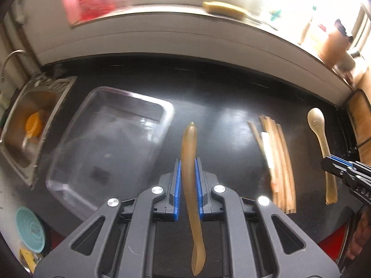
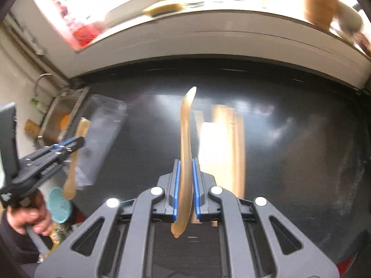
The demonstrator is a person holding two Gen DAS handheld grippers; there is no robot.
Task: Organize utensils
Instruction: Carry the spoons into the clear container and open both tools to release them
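My left gripper [image 1: 188, 162] is shut on a translucent amber spoon [image 1: 189, 139], handle end pointing away and bowl toward the camera, held above the black counter [image 1: 208, 92]. My right gripper [image 2: 186, 162] is shut on a second amber spoon [image 2: 186, 120] in the same way. In the left wrist view the right gripper [image 1: 325, 162] holds its spoon [image 1: 316, 122] at the far right. In the right wrist view the left gripper [image 2: 80, 141] is at the left with its spoon [image 2: 71, 176]. A bundle of wooden chopsticks [image 1: 277, 162] lies on the counter between them. A clear plastic container [image 1: 111, 139] stands on the left.
A steel sink [image 1: 25, 125] with an orange item borders the counter's left end. A teal round item [image 1: 30, 229] lies near the front left. A sponge [image 1: 222, 9] rests on the white sill behind. A person's hand [image 2: 30, 217] grips the left tool.
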